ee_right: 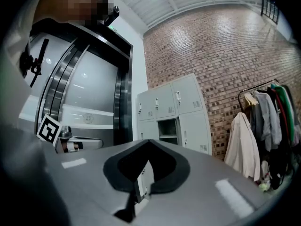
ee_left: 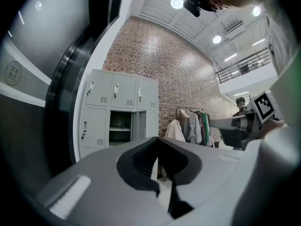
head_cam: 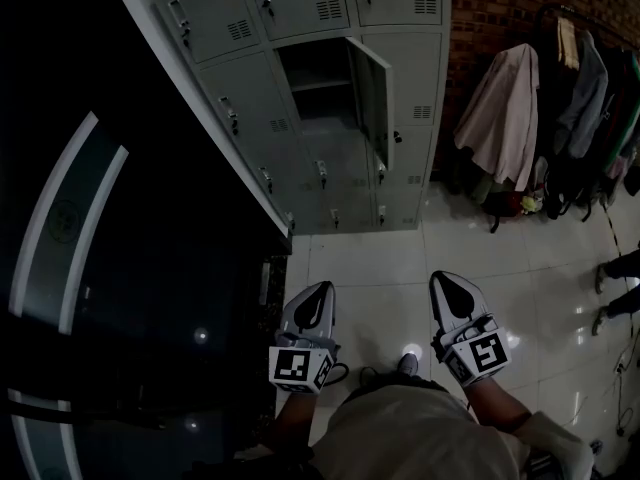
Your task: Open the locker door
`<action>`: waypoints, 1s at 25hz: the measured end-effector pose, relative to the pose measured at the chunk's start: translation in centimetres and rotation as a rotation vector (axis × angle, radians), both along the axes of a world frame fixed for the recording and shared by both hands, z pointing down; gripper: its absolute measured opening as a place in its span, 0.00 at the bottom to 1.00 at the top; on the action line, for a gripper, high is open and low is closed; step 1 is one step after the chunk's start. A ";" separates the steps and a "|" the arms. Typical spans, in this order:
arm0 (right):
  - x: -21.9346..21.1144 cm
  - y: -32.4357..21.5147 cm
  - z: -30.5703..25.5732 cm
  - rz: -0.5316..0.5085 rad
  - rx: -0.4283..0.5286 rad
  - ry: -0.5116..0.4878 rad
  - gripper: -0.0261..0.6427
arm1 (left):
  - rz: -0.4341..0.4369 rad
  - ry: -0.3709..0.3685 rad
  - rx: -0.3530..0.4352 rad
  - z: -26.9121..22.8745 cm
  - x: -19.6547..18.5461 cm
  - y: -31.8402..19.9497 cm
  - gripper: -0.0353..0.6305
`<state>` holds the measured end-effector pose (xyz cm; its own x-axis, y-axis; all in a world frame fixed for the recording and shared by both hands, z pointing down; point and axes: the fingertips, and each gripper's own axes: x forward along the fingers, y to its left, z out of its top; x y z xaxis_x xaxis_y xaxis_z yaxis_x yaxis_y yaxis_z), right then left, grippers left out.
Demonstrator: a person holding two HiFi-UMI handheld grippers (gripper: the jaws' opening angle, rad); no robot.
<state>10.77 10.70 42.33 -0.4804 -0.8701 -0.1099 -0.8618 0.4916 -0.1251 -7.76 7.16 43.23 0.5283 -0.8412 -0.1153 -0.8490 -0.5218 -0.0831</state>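
Observation:
A bank of grey lockers (head_cam: 250,78) stands ahead against the brick wall. One middle door (head_cam: 368,93) hangs open on its right-hand hinges, showing a dark compartment (head_cam: 310,83) with a shelf. The same open compartment (ee_left: 120,127) shows in the left gripper view, and it appears as a dark opening (ee_right: 168,131) in the right gripper view. My left gripper (head_cam: 318,290) and right gripper (head_cam: 447,280) are held low, close to my body, well short of the lockers. Both point toward them, shut and holding nothing. The left gripper (ee_left: 157,139) and the right gripper (ee_right: 149,141) show their tips meeting.
A dark glass wall (head_cam: 120,268) with pale stripes runs along the left. A rack of coats (head_cam: 560,108) stands right of the lockers. A person's feet (head_cam: 615,278) show at the right edge. Glossy white tiled floor (head_cam: 370,268) lies between me and the lockers.

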 end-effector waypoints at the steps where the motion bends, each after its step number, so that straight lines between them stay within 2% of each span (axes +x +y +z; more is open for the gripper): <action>1: 0.0 -0.1 0.0 -0.001 -0.002 -0.001 0.04 | 0.003 -0.001 0.000 0.0 0.1 -0.1 0.15; 12: 0.3 -1.4 0.4 0.000 -0.009 -0.013 0.04 | 0.026 -0.015 0.001 0.4 1.5 -1.2 0.15; 17: 0.4 -2.2 -0.4 0.007 0.087 -0.050 0.04 | 0.025 -0.017 0.008 0.3 1.6 -1.5 0.15; 20: 0.2 -2.3 0.4 0.000 0.021 -0.033 0.04 | 0.019 -0.014 0.002 0.6 1.5 -1.8 0.15; 25: 0.7 -3.0 0.5 0.004 0.039 -0.048 0.04 | 0.020 -0.016 0.003 1.0 1.6 -2.4 0.15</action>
